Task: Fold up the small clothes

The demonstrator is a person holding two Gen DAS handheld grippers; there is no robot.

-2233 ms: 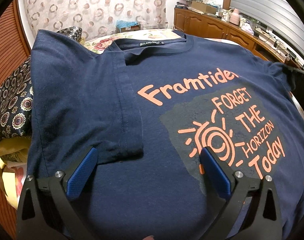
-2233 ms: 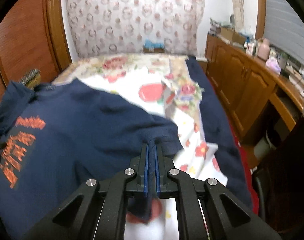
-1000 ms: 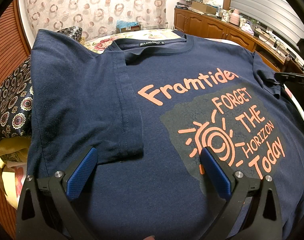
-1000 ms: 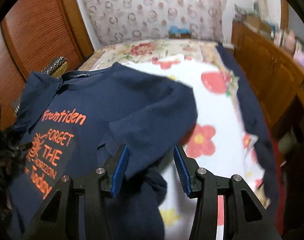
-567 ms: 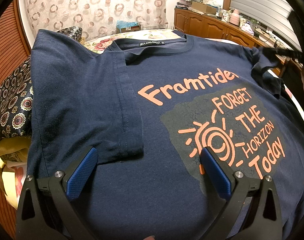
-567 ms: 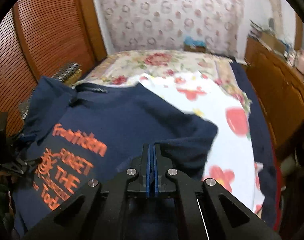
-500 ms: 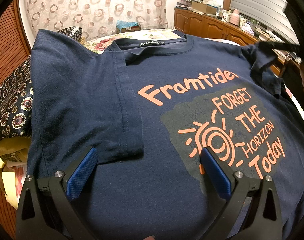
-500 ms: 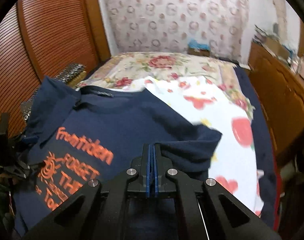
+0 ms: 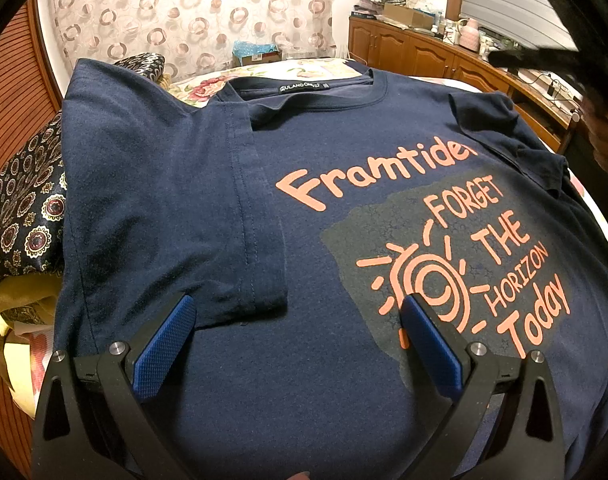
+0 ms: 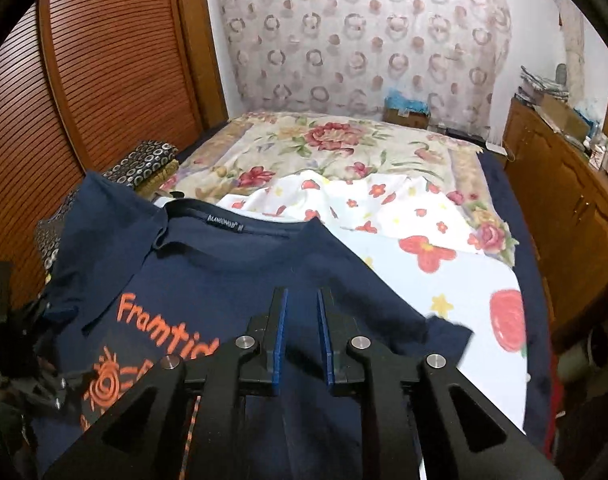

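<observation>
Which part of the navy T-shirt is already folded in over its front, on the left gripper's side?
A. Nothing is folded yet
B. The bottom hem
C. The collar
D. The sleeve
D: in the left wrist view the sleeve lies flat across the T-shirt front, its hemmed cuff edge beside the orange print, while the collar stays up at the top.

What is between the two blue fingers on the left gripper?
Only the navy cotton T-shirt lying flat; the left gripper fingers stand wide apart, seen from the left wrist.
</observation>
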